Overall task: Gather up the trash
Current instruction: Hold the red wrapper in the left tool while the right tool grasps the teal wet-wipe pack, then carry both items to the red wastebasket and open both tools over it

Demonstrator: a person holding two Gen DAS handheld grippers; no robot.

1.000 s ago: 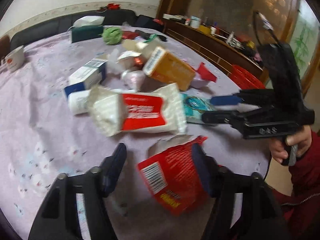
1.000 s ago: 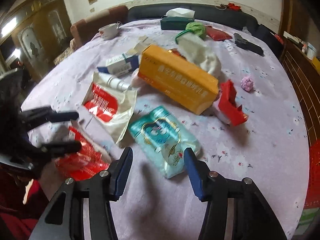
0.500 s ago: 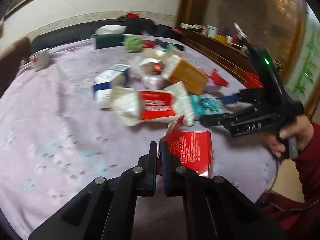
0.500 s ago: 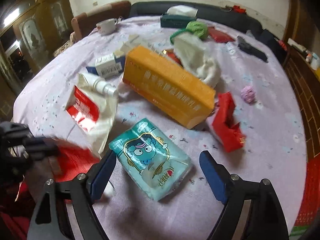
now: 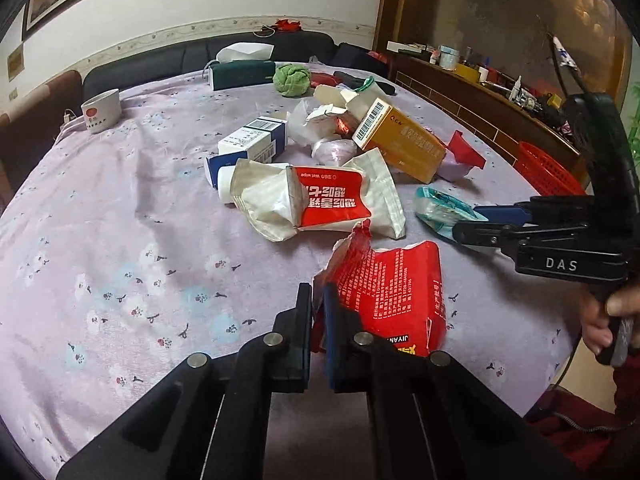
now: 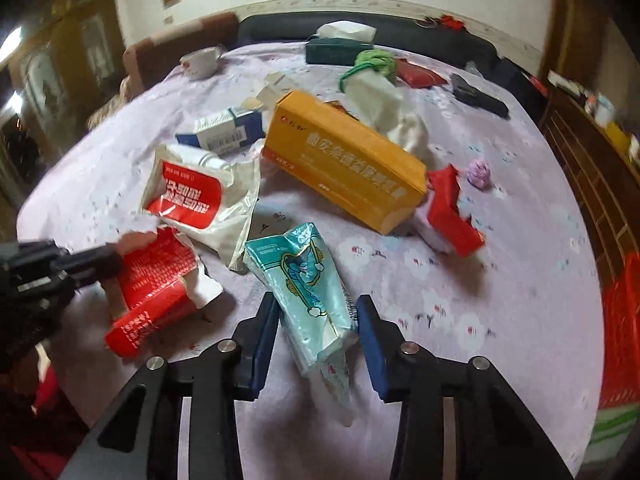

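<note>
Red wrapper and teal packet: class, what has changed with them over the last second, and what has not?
The left hand-held gripper closed on the red wrapper and tipped it up. The right hand-held gripper has just been closing around the teal packet, now squeezed and lifted. The orange box and white pouch stayed put.

**Red wrapper pinched in my left gripper**

My left gripper (image 5: 316, 308) is clamped tight on the torn edge of the red wrapper (image 5: 394, 292) above the floral tablecloth (image 5: 120, 240). My right gripper (image 5: 468, 222) reaches in from the right at the teal packet (image 5: 436, 208). Beyond lie a white-and-red pouch (image 5: 320, 204) and an orange box (image 5: 400, 144).
</note>
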